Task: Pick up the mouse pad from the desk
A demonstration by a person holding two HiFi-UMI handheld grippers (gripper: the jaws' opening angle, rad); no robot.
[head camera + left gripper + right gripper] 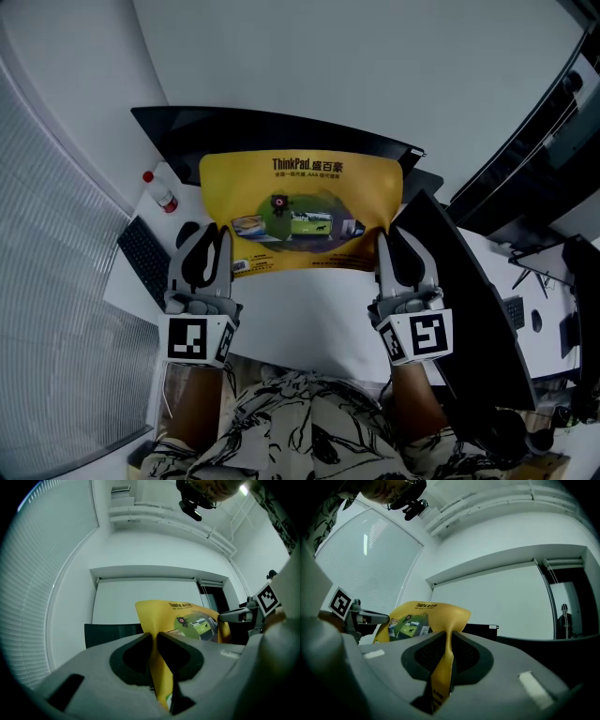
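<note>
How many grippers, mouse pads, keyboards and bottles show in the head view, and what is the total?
Grippers: 2, the left gripper and the right gripper, each shut on a lower corner of the pad
Yellow mouse pad: 1
Black keyboard: 1
Red-capped bottle: 1
Total: 5

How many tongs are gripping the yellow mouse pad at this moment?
2. The left tongs are shut on the lower left corner of the mouse pad, and the right tongs are shut on its lower right corner. No other tongs are in view.
</note>
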